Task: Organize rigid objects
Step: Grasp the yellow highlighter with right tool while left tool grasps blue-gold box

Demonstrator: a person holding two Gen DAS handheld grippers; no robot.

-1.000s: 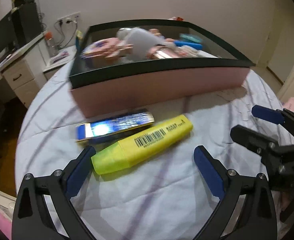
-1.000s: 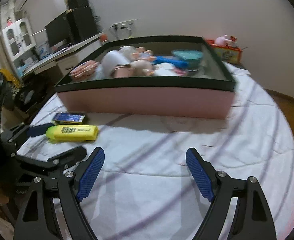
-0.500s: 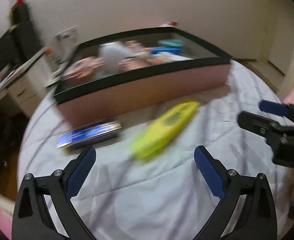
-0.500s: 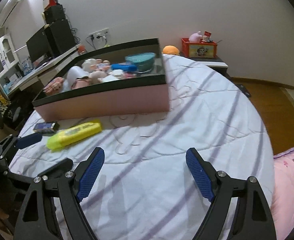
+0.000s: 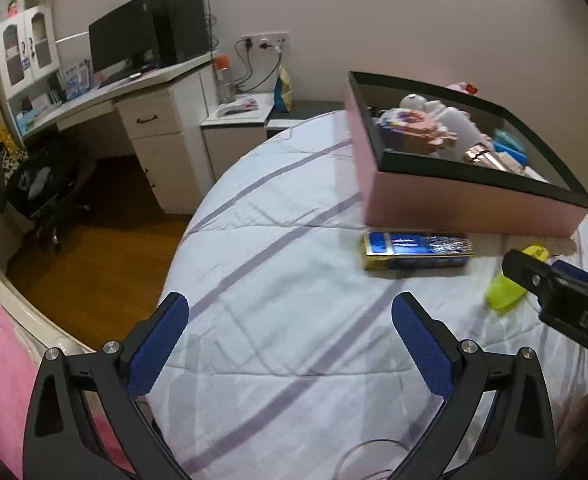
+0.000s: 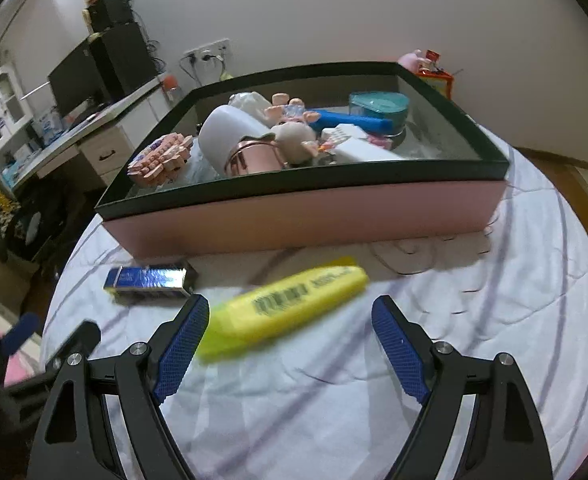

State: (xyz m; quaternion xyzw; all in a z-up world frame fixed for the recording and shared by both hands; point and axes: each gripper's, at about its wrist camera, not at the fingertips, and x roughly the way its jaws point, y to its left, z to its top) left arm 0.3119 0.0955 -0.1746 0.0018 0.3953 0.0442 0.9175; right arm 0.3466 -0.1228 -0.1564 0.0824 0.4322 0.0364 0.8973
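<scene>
Left view: my left gripper is spread, empty, the blue packet mid-right below the pink box. Right view: my right gripper gapes around the yellow highlighter at centre; I'd straddle its middle squarely before squeezing.

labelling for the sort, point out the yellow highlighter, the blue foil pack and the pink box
yellow highlighter (image 6: pixel 289 308), right wrist view, middle of its barrel.
blue foil pack (image 5: pixel 418 249), left wrist view, its top face.
pink box (image 6: pixel 314 216), right wrist view, its near pink wall.
</scene>
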